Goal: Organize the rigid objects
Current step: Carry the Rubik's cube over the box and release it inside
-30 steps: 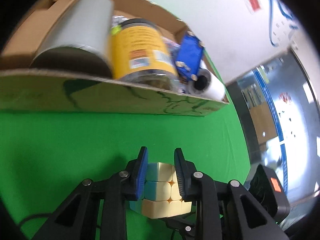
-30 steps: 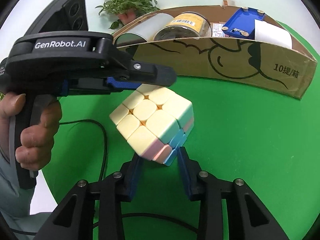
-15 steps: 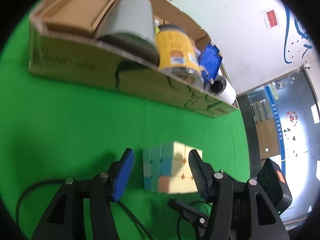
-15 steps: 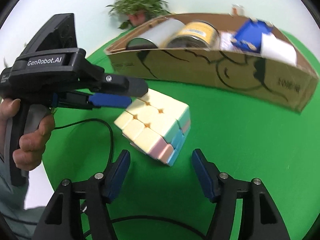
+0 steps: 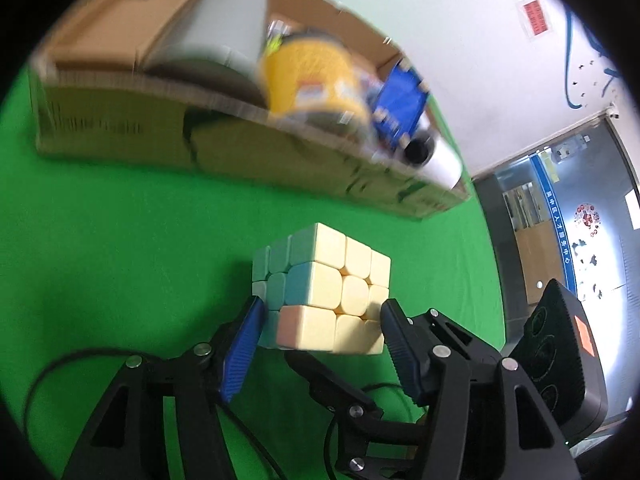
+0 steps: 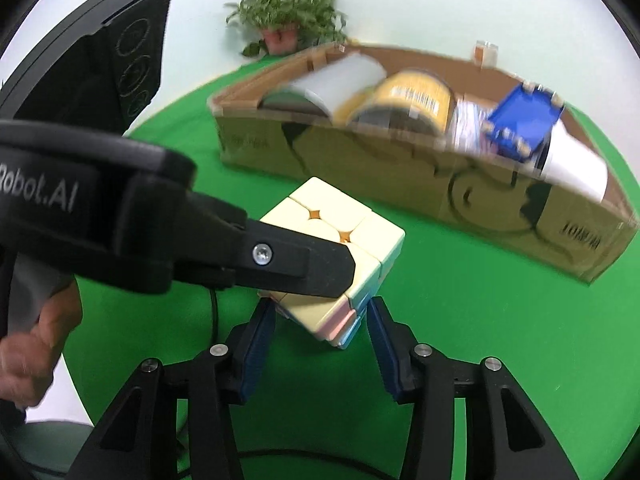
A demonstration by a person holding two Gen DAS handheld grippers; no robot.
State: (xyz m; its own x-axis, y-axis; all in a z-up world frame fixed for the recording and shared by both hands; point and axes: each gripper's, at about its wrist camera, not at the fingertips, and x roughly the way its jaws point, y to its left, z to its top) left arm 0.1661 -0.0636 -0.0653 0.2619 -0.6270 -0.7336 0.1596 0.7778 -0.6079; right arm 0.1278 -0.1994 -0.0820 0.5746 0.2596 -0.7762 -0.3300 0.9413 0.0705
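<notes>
A pastel puzzle cube [image 5: 324, 292] sits on the green cloth, also shown in the right wrist view [image 6: 340, 248]. My left gripper [image 5: 320, 320] is open, with its jaws on either side of the cube's near lower part. My right gripper [image 6: 320, 316] is open too, with the cube's near corner between its jaws. The left gripper's black finger [image 6: 280, 264] crosses over the cube in the right wrist view. I cannot tell whether any pad touches the cube.
A low cardboard box [image 6: 400, 176] stands behind the cube, holding a grey roll [image 5: 224, 32], a yellow jar [image 5: 316, 76], a blue object [image 5: 400, 104] and a white roll [image 5: 436, 156]. A potted plant [image 6: 284, 20] stands at the back. A black cable [image 5: 60, 364] lies on the cloth.
Both grippers opened from the cube a second ago and pulled back. They have now moved in again, with open jaws around the cube, which has come lower toward the cloth.
</notes>
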